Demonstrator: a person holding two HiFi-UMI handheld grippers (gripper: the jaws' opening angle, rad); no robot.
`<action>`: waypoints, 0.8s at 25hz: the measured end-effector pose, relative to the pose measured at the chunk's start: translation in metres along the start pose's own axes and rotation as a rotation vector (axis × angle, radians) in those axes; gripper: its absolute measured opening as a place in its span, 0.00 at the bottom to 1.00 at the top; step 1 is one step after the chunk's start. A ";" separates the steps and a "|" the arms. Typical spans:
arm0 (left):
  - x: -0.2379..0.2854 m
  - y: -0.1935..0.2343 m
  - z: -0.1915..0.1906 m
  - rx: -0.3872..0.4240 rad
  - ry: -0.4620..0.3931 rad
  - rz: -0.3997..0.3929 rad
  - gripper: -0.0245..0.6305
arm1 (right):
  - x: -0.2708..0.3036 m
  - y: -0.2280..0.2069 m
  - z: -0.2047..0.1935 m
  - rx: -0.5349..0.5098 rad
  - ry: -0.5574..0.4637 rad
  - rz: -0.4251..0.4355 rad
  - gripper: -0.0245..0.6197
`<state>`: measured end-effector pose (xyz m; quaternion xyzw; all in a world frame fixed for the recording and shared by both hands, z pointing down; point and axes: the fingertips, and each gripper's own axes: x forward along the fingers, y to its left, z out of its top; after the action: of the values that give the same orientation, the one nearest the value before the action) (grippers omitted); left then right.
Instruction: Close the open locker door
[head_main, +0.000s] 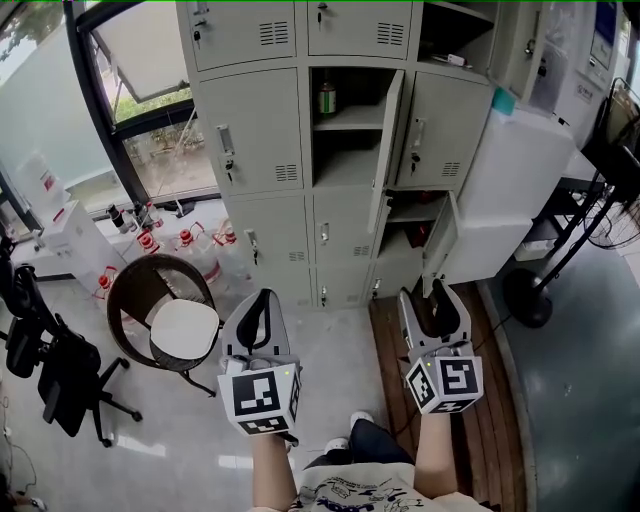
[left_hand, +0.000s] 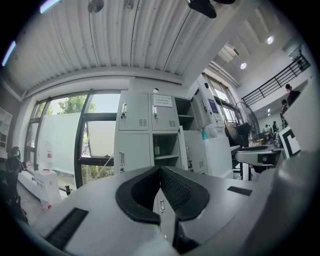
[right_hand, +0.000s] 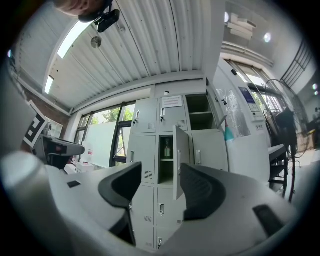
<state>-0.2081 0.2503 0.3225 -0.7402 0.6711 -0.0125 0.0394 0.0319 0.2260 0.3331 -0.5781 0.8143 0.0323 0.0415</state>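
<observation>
The grey locker bank stands ahead of me. In its middle column one door hangs open to the right, and on the shelf behind it stands a green bottle. Both grippers are held level well short of the lockers and touch nothing. My left gripper is shut, its black pads meeting at the tip with nothing between them. My right gripper is open. In the right gripper view the open door and the bottle show through the gap of the right gripper.
A lower locker door at the right also hangs open. A white cabinet and a fan stand are at the right. A round brown chair, a black office chair and water jugs are at the left.
</observation>
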 end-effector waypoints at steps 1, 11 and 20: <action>0.003 0.001 -0.001 -0.002 0.001 -0.001 0.04 | 0.003 0.000 -0.001 0.002 -0.001 0.001 0.41; 0.049 0.009 -0.009 -0.001 0.008 -0.001 0.04 | 0.053 -0.013 -0.014 -0.008 0.018 0.016 0.41; 0.120 0.009 -0.015 0.002 0.013 0.023 0.04 | 0.125 -0.043 -0.027 0.016 0.022 0.057 0.41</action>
<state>-0.2060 0.1298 0.3325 -0.7323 0.6798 -0.0174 0.0357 0.0309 0.0917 0.3472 -0.5548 0.8309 0.0205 0.0364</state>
